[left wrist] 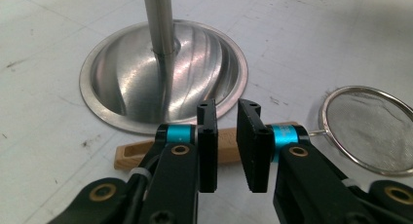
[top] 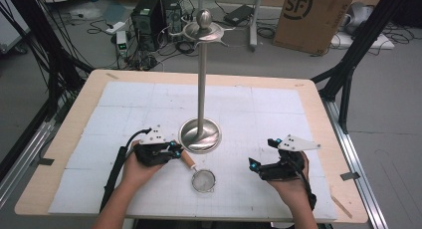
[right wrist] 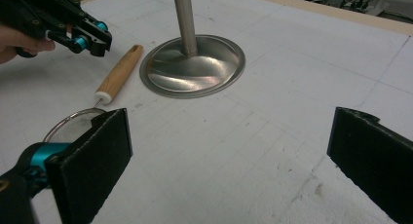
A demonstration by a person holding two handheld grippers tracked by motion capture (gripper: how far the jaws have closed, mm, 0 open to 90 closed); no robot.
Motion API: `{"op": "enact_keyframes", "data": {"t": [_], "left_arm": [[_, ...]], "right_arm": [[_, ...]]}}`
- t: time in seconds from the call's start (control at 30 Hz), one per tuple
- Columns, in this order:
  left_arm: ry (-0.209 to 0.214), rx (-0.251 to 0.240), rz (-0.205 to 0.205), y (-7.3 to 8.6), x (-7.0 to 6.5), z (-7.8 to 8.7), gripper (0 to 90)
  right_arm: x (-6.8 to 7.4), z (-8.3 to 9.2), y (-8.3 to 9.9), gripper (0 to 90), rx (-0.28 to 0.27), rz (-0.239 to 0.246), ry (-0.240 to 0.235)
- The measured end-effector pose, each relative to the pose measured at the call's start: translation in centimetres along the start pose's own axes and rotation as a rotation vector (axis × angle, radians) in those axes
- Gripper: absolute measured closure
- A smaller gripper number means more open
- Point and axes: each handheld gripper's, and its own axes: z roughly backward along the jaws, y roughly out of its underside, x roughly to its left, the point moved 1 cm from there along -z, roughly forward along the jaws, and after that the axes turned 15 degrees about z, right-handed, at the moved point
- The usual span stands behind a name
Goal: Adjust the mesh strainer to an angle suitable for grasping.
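Closing in on the small round wire-mesh strainer with its pale wooden handle (top: 188, 161), the left gripper (top: 175, 150) sits at lower centre-left of the high view, tips over the handle's far end. In the left gripper view the handle (left wrist: 229, 151) crosses behind the two black jaws, low centre of frame, w/ only a narrow gap left between the pads; whether the pads actually press the wood can't be told from these views, since the handle looks to lie on the mat just beyond and below the tips. The strainer's mesh bowl (left wrist: 372, 129) lies at the right edge of that view, flat on the white padded mat (top: 259, 114), just in front of the round base of the tall polished steel stand with hooks at its top (top: 201, 89); handle end is very near the base rim (left wrist: 97, 117), not clearly touching. The right gripper (top: 256, 165) rests at lower right of the high view, well apart from the strainer, jaws spread wide and nothing between them, as the right gripper view shows. Step in hand, as I judge it: getting a grip on the handle, prob. to hang the strainer on the stand. Next move calls for dropping the tips so the pads straddle the wood properly, clamping firm, then lifting w/o knocking the base.
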Motion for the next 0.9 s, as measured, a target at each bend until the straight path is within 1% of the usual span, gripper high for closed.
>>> {"op": "enact_keyframes", "data": {"t": [0.17, 0.2, 0.23, 0.27, 0.3, 0.37, 0.43, 0.53, 0.57, 0.6, 0.9], "left_arm": [[-0.021, 0.003, -0.008, -0.4, 0.0, -0.8, 87.4], [-0.023, 0.007, -0.011, -0.5, 0.1, -1.0, 87.4], [-0.025, 0.018, -0.013, -0.7, 0.1, -1.2, 88.5], [-0.028, 0.025, -0.017, -0.9, 0.0, -1.5, 89.5], [-0.027, 0.042, -0.023, -1.2, -0.1, -2.1, 89.6], [-0.027, 0.05, -0.022, -1.2, -0.2, -2.4, 89.7], [-0.027, 0.071, -0.022, -1.1, -0.3, -2.8, 89.7], [-0.047, 0.119, -0.035, -0.6, -0.3, -3.3, 89.7], [-0.047, 0.119, -0.035, -0.6, -0.3, -3.3, 89.7], [-0.036, 0.12, -0.033, -0.6, -0.3, -3.2, 89.7], [-0.03, 0.119, -0.033, -0.3, -0.7, -2.8, 89.7]], "right_arm": [[0.0, 0.1, 0.0, 1.2, -0.005, -0.001, 0.001], [0.0, 0.1, 0.0, 1.2, -0.005, -0.001, 0.001], [0.0, 0.1, 0.0, 1.2, -0.001, -0.006, -0.001], [0.0, 0.0, 0.0, 1.2, 0.001, -0.002, 0.0], [0.0, 0.0, 0.0, 1.3, 0.004, -0.002, -0.002], [0.1, -0.1, 0.0, 1.3, 0.004, -0.001, -0.003], [0.1, -0.2, 0.0, 1.2, 0.008, 0.003, -0.006], [0.1, -0.1, 0.1, 1.3, 0.009, -0.002, -0.005], [0.1, -0.2, 0.1, 1.3, 0.008, 0.0, -0.003], [0.1, -0.2, 0.1, 1.3, 0.009, 0.0, -0.005], [0.3, -0.4, 0.1, 1.4, 0.017, 0.005, -0.013]]}}
